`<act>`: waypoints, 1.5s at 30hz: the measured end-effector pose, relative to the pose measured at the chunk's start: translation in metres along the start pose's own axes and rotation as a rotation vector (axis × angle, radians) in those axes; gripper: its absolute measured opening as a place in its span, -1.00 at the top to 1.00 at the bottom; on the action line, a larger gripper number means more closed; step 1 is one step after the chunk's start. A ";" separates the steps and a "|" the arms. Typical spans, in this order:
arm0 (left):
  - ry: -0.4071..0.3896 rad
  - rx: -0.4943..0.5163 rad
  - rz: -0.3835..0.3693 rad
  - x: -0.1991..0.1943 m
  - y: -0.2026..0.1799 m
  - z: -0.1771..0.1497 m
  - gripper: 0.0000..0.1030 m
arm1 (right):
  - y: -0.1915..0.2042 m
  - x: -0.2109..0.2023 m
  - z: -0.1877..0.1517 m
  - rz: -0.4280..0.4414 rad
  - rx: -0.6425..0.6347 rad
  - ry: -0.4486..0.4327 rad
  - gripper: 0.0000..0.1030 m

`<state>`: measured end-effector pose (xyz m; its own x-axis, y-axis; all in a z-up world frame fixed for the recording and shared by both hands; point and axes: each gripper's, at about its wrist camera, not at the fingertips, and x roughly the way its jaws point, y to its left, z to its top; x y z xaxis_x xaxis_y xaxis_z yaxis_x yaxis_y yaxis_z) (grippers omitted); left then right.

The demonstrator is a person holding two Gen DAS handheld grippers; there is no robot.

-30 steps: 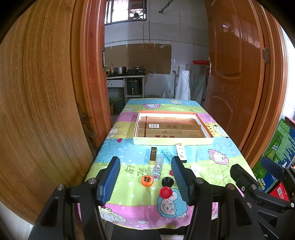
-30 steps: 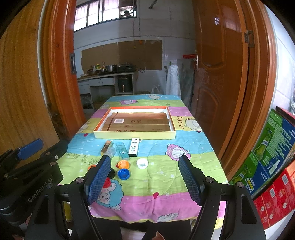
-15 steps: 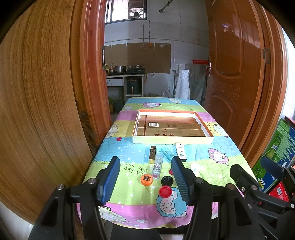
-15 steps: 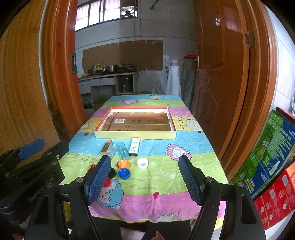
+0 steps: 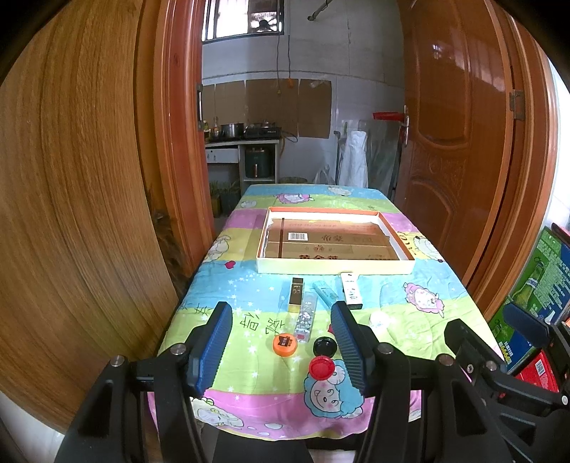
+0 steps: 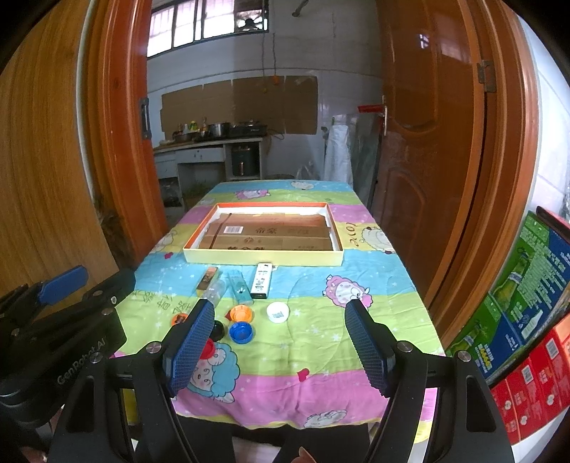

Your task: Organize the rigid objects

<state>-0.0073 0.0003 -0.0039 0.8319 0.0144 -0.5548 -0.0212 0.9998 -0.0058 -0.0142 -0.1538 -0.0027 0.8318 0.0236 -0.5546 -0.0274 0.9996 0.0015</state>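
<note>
Two wrist views from the near table (image 5: pixel 249 374) end, facing lengthwise, sharing the tray (image 6: pixel 263 255).

Counter (image 5: pixel 249 370) under cartoon-print cloth, ahead of tongs. Wood-grain panel wall (image 5: pixel 71 213) at left. Glossy brown door (image 5: pixel 452 142) open at right, door frame (image 5: pixel 174 142) at left. Beyond doorway: white tiled wall (image 6: pixel 249 53), cardboard sheets (image 6: pixel 238 103) fixed on it, barred window (image 6: pixel 206 21) letting in daylight, kitchen bench (image 6: pixel 210 146) carrying pots. Stacked beer cartons (image 6: pixel 527 285) far right.
</note>
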 end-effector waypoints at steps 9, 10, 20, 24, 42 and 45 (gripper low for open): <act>0.026 -0.007 0.004 0.012 0.003 -0.002 -0.13 | -0.001 0.010 -0.006 0.011 -0.002 0.016 -0.51; 0.029 -0.008 0.004 0.015 0.004 -0.003 -0.13 | -0.001 0.011 -0.007 0.014 -0.001 0.018 -0.51; 0.083 -0.007 -0.032 0.055 0.014 -0.029 -0.13 | -0.003 0.040 -0.029 0.031 -0.013 0.045 -0.50; 0.108 -0.011 -0.061 0.073 0.018 -0.041 -0.13 | -0.003 0.059 -0.041 0.054 -0.022 0.073 -0.50; 0.201 -0.005 -0.076 0.145 0.023 -0.060 -0.11 | -0.007 0.114 -0.070 0.116 -0.008 0.147 -0.51; 0.180 0.027 -0.066 0.147 0.018 -0.061 -0.04 | -0.010 0.121 -0.068 0.113 0.001 0.149 -0.50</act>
<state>0.0810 0.0197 -0.1362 0.7181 -0.0515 -0.6941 0.0467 0.9986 -0.0257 0.0487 -0.1618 -0.1263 0.7324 0.1337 -0.6677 -0.1156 0.9907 0.0715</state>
